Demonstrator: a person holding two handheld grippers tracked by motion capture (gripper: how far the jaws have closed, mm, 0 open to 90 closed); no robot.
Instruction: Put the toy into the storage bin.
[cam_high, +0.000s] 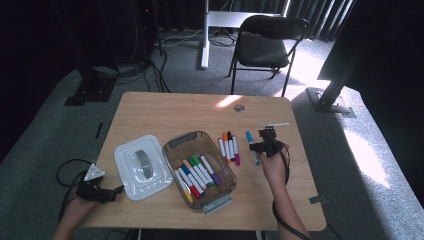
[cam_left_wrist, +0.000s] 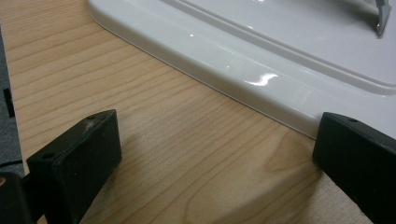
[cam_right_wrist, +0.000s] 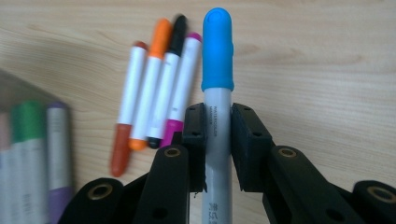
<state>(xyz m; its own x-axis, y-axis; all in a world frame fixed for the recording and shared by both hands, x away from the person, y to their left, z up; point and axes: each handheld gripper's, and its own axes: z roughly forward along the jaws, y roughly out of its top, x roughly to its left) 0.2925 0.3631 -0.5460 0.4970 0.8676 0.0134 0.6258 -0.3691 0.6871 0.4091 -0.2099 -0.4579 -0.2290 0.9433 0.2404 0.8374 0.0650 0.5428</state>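
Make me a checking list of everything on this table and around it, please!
Surface: light wooden table, bare at the far side.
Job's things: blue-capped white marker clamped in the right gripper; four markers lying side by side; more markers in the clear plastic box.
Clutter: white box lid lying beside the box.
Grippers: left gripper open, near the lid's edge.
Cables: black cable along the right forearm.
Surroundings: black folding chair, grey carpet.
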